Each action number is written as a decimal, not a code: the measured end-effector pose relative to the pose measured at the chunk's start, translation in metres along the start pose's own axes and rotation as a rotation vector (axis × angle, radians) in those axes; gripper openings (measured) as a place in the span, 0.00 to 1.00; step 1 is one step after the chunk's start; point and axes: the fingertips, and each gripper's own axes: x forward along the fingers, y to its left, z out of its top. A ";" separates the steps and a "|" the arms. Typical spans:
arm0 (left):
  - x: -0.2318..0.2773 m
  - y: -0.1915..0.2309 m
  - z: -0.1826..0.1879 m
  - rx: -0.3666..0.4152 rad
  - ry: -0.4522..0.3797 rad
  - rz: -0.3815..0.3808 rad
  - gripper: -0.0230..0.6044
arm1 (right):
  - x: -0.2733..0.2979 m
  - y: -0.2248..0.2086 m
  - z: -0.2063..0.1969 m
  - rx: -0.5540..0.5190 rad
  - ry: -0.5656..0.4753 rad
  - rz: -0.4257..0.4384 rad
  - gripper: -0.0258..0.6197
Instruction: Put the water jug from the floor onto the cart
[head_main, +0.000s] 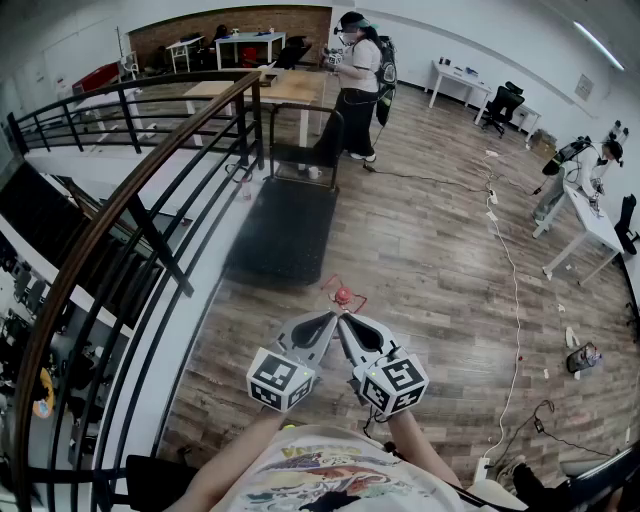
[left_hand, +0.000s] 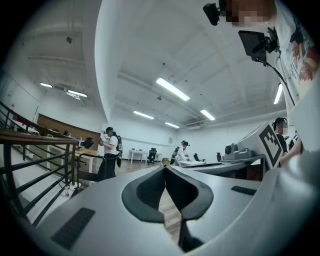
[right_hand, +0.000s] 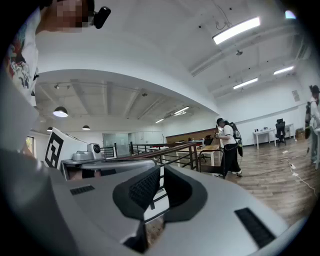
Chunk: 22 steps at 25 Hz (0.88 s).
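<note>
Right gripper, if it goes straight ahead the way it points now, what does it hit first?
Probably the left gripper: its tongs end right beside the right gripper's own tips. Past that, the railing, though depth is hard to judge.

Open office, wood-plank floor (head_main: 420, 270), white cable (head_main: 516, 300) trailing across at right. Black railing (head_main: 150, 200) with wooden handrail along left. Brick wall (head_main: 230, 22) at far end, wooden table (head_main: 290, 85) before it. White desks (head_main: 590, 225) at right, black office chair (head_main: 503, 100) by far one. White ceiling (left_hand: 140, 60), long strip lights (left_hand: 172, 89); round pendant lamps (right_hand: 60, 112).
</note>
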 end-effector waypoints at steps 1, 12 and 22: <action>0.000 0.000 0.001 0.001 -0.001 0.000 0.05 | 0.000 0.000 0.001 0.000 -0.002 0.001 0.09; -0.011 0.003 -0.001 -0.008 -0.001 0.001 0.05 | 0.004 0.008 -0.002 0.049 -0.011 0.000 0.09; -0.016 0.007 0.000 0.003 0.004 -0.014 0.05 | 0.008 0.014 -0.003 0.043 -0.005 -0.016 0.09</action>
